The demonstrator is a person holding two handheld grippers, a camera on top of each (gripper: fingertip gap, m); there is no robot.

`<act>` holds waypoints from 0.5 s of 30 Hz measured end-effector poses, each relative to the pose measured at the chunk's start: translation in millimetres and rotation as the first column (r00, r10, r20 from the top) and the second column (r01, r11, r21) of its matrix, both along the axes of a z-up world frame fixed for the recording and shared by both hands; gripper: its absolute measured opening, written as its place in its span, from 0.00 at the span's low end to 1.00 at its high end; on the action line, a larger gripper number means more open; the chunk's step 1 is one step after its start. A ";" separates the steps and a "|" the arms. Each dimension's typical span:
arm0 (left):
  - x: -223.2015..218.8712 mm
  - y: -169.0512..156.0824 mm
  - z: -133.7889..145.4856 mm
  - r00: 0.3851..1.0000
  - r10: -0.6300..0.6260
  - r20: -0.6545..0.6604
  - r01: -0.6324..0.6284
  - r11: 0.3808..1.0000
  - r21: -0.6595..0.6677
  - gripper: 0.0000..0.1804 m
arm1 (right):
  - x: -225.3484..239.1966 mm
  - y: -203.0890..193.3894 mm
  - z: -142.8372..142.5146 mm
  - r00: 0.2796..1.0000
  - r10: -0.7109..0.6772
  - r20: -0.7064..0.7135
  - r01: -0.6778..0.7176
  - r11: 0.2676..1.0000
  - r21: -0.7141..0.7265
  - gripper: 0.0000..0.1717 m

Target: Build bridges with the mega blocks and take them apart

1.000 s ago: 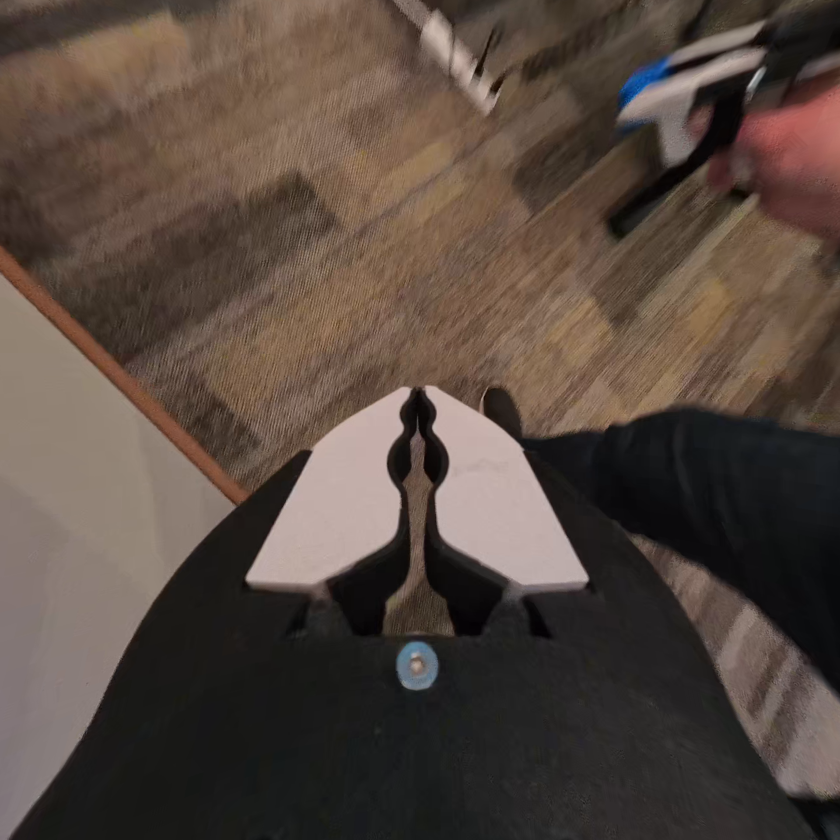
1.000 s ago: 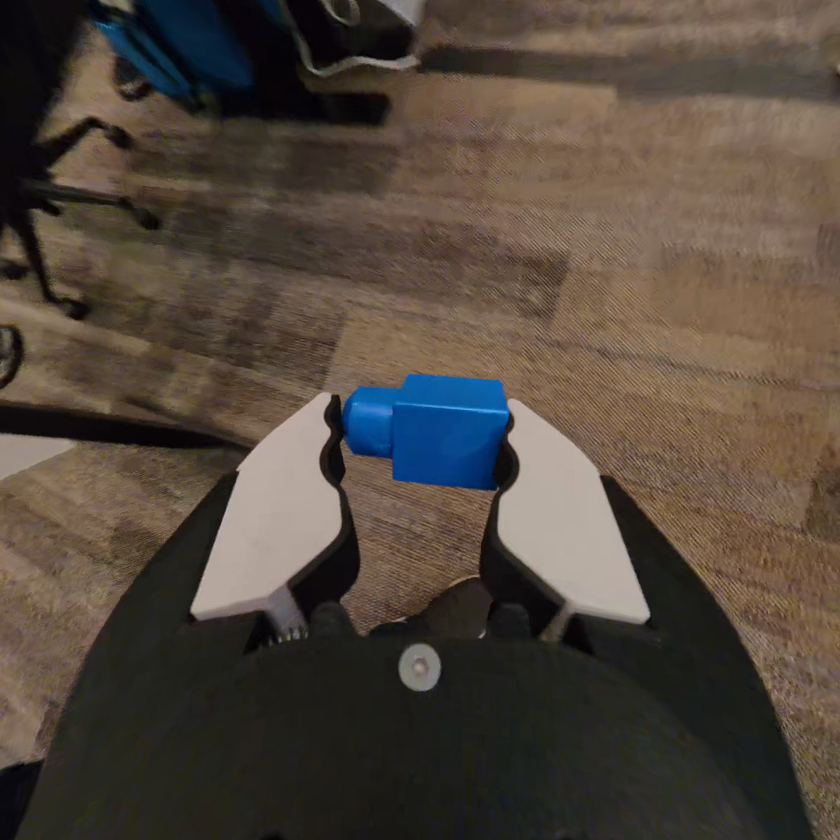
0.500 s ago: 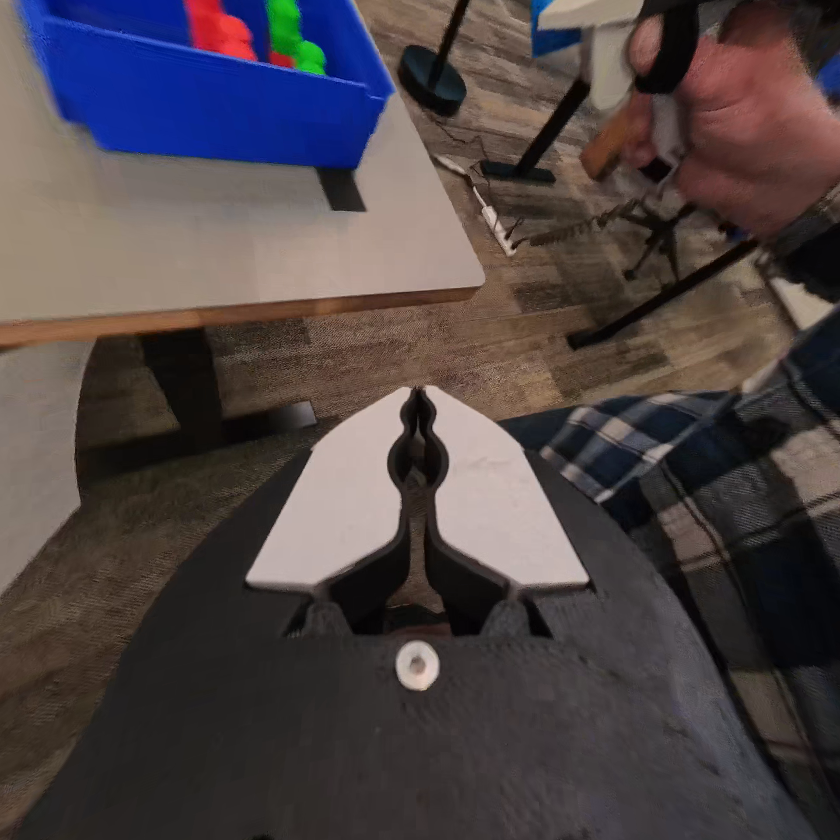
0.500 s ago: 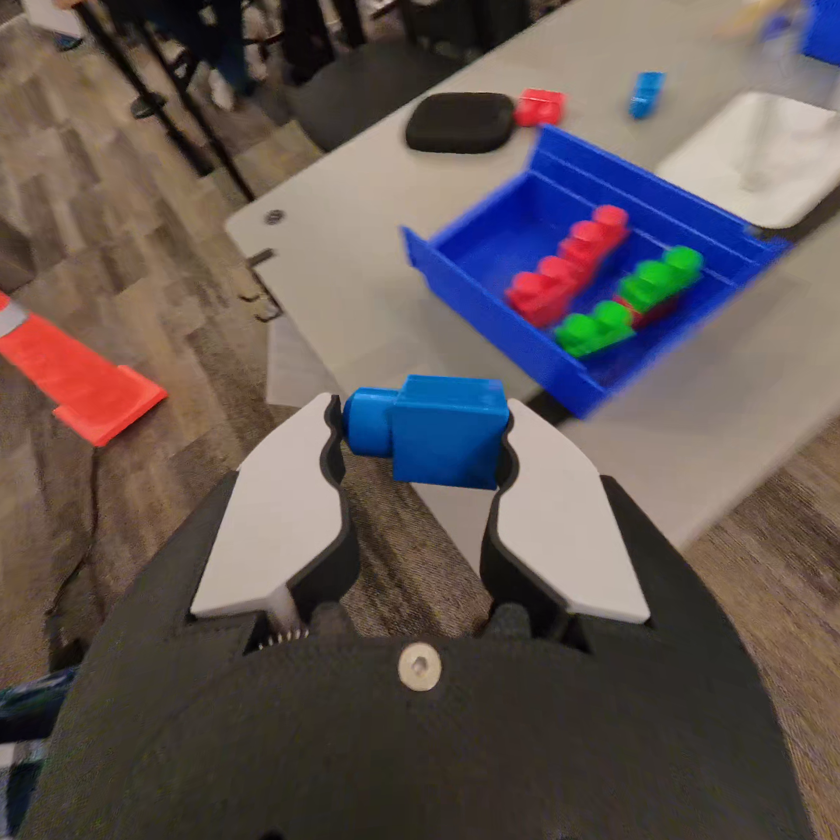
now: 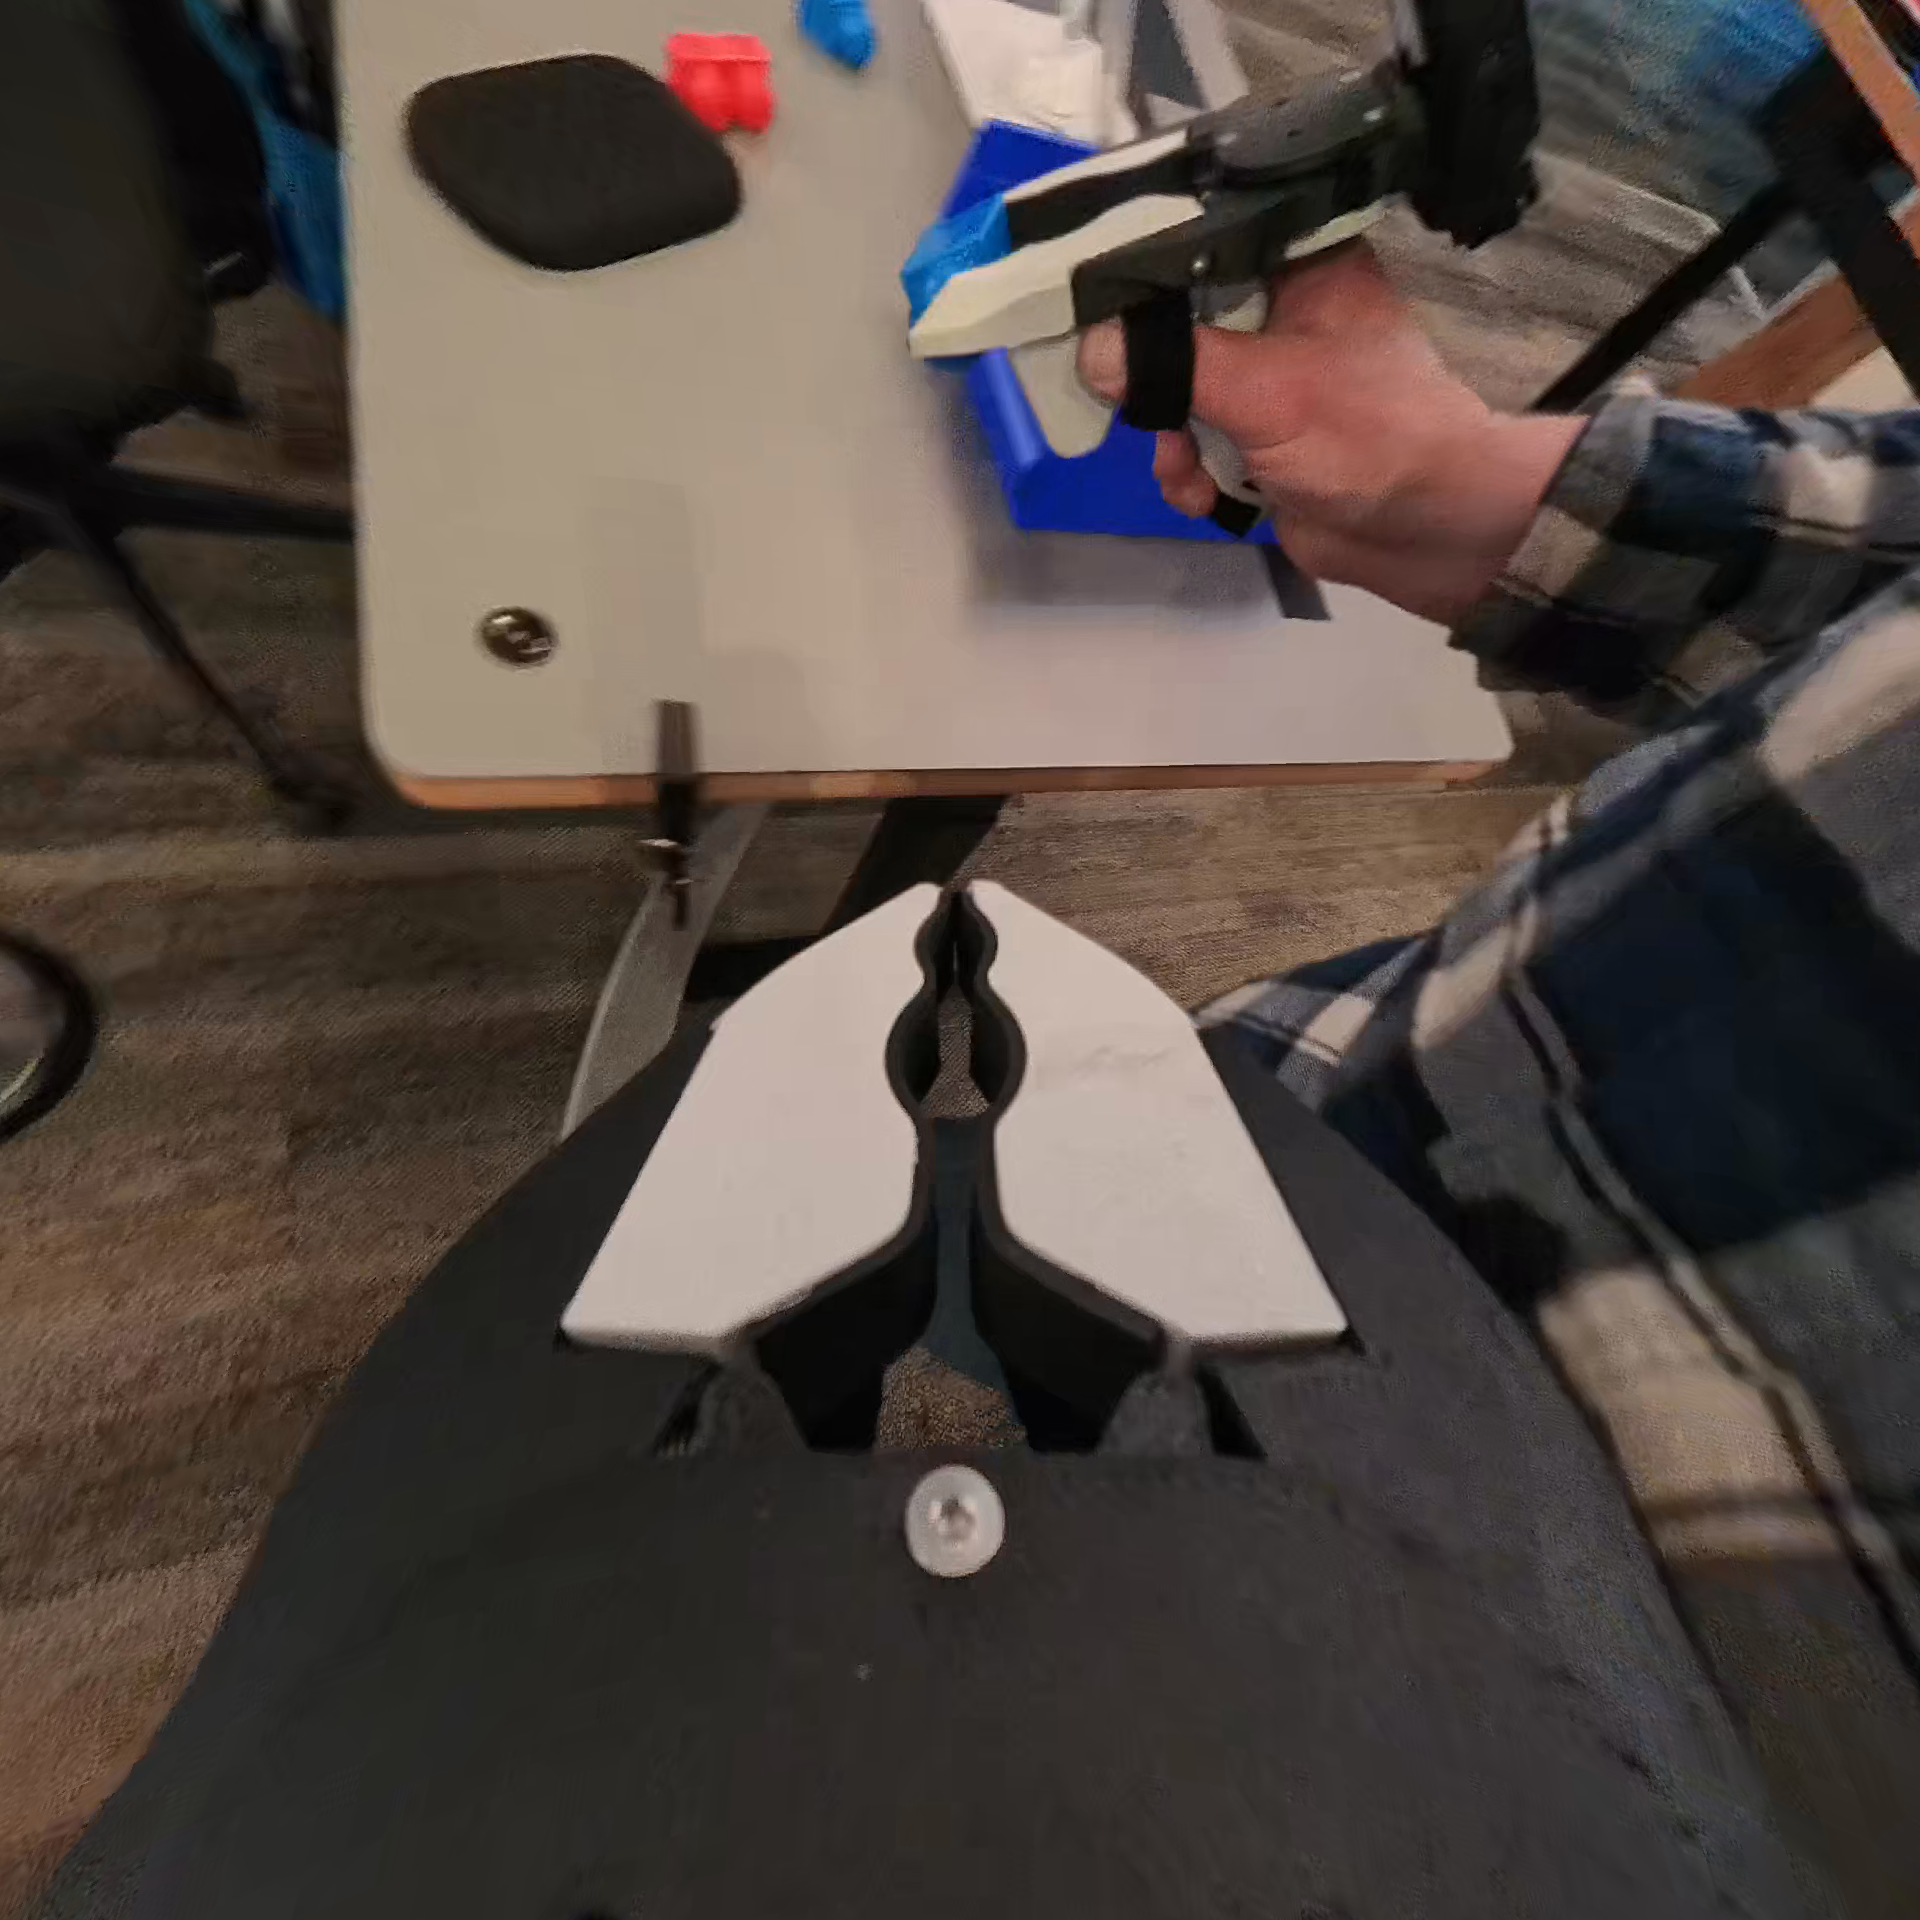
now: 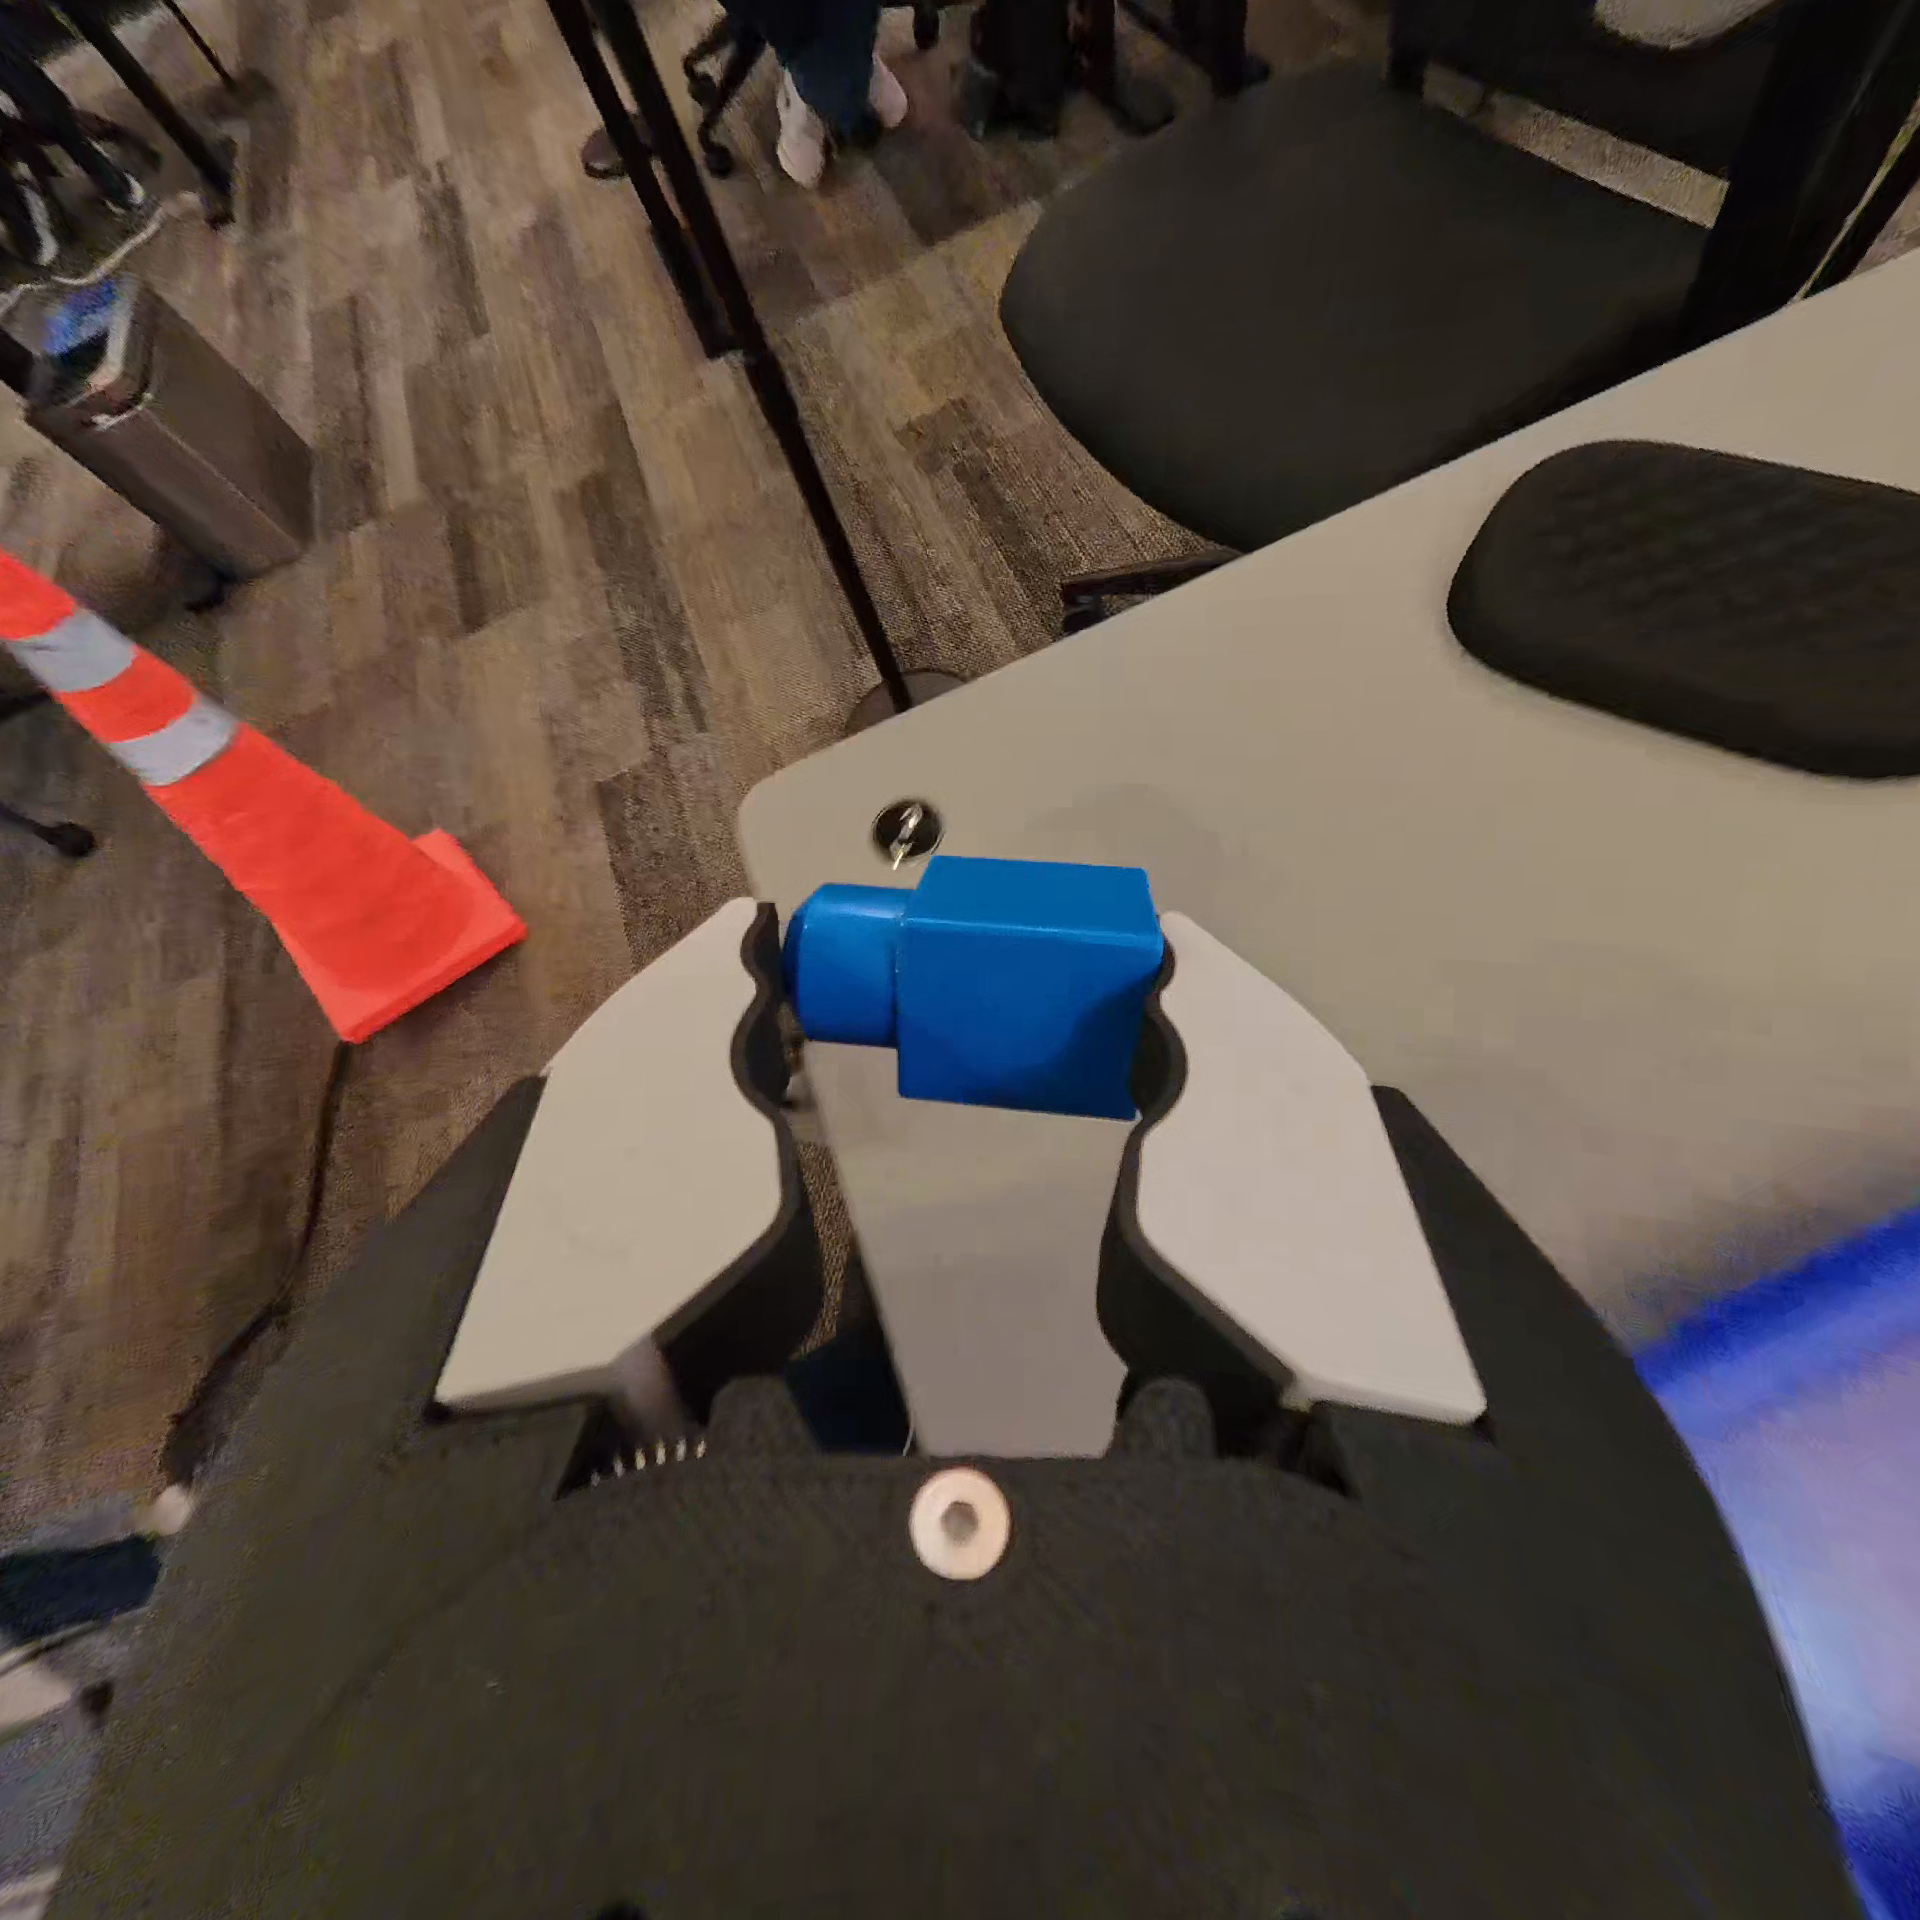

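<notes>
right gripper [image 6: 966, 997] clamps blue block [image 6: 1023, 987], stud pointing 9 o'clock | over counter [image 6: 1351, 935] corner; blue bin [image 5: 1101, 488] at 4 o'clock | left gripper [image 5: 954, 909] closed, empty, off counter, farther

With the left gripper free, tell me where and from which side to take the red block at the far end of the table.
Grip the red block across its flat side walls, coming down from above. It appears to stand apart from the black pad beside it, leaving the sides free, though blur hides its studs. The left gripper is shut and must open first.
</notes>
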State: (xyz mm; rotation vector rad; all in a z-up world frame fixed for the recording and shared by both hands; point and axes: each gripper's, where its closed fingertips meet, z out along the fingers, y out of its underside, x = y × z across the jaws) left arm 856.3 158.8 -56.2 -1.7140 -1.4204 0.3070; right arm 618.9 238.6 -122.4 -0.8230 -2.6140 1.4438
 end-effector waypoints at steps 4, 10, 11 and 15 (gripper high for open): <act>-15.5 -86.8 -0.4 0.995 0.067 0.070 -0.064 0.997 -0.045 0.00 | -71.5 -52.2 -32.0 0.999 -0.047 0.005 0.047 0.997 0.061 0.38; -70.9 -170.1 -7.5 0.995 -0.004 0.097 0.005 1.000 -0.013 0.00 | -136.6 -82.0 -54.1 0.978 -0.208 0.027 0.204 0.974 0.099 0.38; -82.9 -180.4 -15.0 0.994 -0.042 0.103 0.042 0.999 0.005 0.00 | -143.2 -83.6 -55.6 0.970 -0.241 0.031 0.237 0.966 0.101 0.38; -147.1 -216.6 -44.1 0.971 -0.221 0.087 0.214 0.973 0.088 0.00 | -162.8 -82.2 -66.8 0.930 -0.366 0.020 0.359 0.920 0.157 0.38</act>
